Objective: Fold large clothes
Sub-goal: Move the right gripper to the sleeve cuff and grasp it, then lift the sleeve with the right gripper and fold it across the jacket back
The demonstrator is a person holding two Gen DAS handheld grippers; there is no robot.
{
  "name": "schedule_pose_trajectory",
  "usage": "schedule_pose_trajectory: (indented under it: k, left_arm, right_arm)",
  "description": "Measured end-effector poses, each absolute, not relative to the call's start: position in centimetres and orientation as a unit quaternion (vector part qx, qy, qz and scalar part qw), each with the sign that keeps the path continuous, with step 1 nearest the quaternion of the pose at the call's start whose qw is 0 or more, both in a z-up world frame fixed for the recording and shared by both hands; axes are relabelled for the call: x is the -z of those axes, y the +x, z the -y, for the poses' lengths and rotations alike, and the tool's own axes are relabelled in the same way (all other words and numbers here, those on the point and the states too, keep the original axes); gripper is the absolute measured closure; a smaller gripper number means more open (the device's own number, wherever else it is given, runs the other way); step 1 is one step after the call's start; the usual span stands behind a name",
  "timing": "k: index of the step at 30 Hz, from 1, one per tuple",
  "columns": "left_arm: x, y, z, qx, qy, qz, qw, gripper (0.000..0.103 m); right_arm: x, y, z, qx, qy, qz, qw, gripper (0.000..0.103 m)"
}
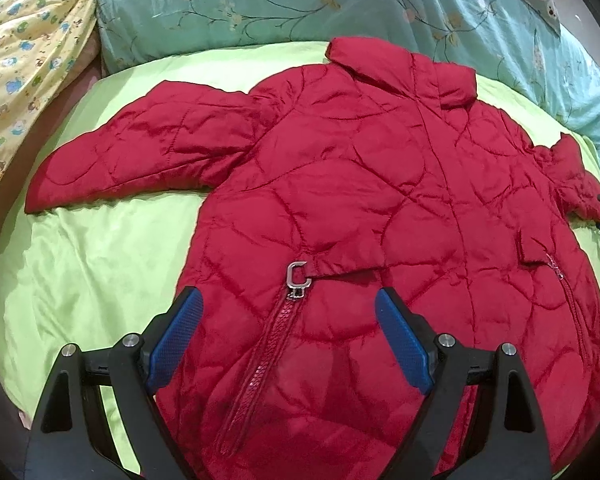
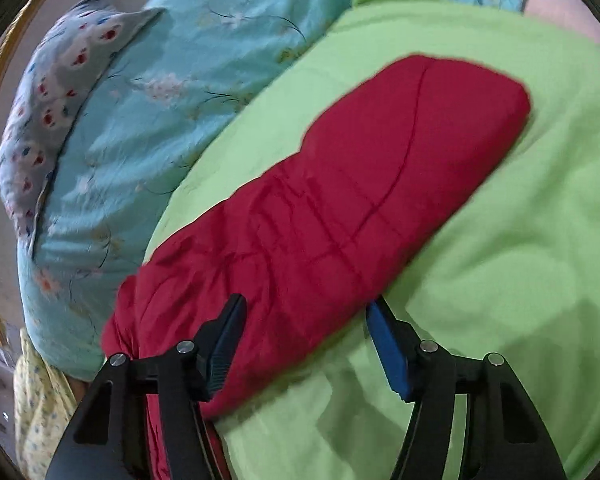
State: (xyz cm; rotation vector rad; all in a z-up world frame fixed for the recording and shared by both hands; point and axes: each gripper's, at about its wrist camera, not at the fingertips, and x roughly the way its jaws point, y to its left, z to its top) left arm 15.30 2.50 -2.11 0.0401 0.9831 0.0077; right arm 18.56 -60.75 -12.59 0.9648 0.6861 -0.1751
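A red quilted jacket (image 1: 380,180) lies flat and face up on a lime green sheet (image 1: 80,280), collar at the far side, one sleeve (image 1: 140,148) stretched out to the left. My left gripper (image 1: 288,312) hovers open over the jacket's lower front, and the silver zipper pull (image 1: 296,276) shows between its blue pads. In the right wrist view the other red sleeve (image 2: 340,200) runs diagonally across the green sheet (image 2: 500,240). My right gripper (image 2: 304,308) straddles that sleeve near the shoulder end. One finger is over the fabric and the other is at its edge; the fabric is not pinched.
A turquoise floral quilt (image 1: 260,0) is bunched behind the jacket, with a yellow patterned cloth (image 1: 28,60) at the left. In the right wrist view a patterned pillow (image 2: 52,92) rests on the turquoise quilt (image 2: 160,100). Bare green sheet surrounds both sleeves.
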Motion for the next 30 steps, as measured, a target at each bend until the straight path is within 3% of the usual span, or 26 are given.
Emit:
schedule_pose_trajectory:
  k: [6, 8, 11, 17, 30]
  left_arm:
    - [2.9, 16.2, -1.7, 0.000, 0.034, -0.477, 0.878, 0.014]
    - [3.3, 16.5, -1.4, 0.003, 0.034, -0.480, 0.876, 0.014]
    - [3.6, 16.7, -1.0, 0.010, 0.032, -0.483, 0.875, 0.014]
    - [3.7, 16.7, -0.8, 0.019, 0.026, -0.482, 0.876, 0.014]
    - [2.6, 15.4, -3.5, 0.022, -0.021, -0.471, 0.882, 0.014]
  right_arm:
    - [12.9, 19.7, 64.4, 0.107, 0.470, -0.284, 0.829, 0.062]
    - [12.5, 20.0, 64.8, 0.109, 0.468, -0.280, 0.831, 0.076]
    - [11.2, 20.2, 64.0, 0.102, 0.445, -0.269, 0.848, 0.087]
    - [7.5, 20.4, 59.1, 0.050, 0.370, -0.267, 0.889, 0.092]
    - [-1.2, 19.5, 42.8, -0.101, 0.213, -0.267, 0.934, 0.093]
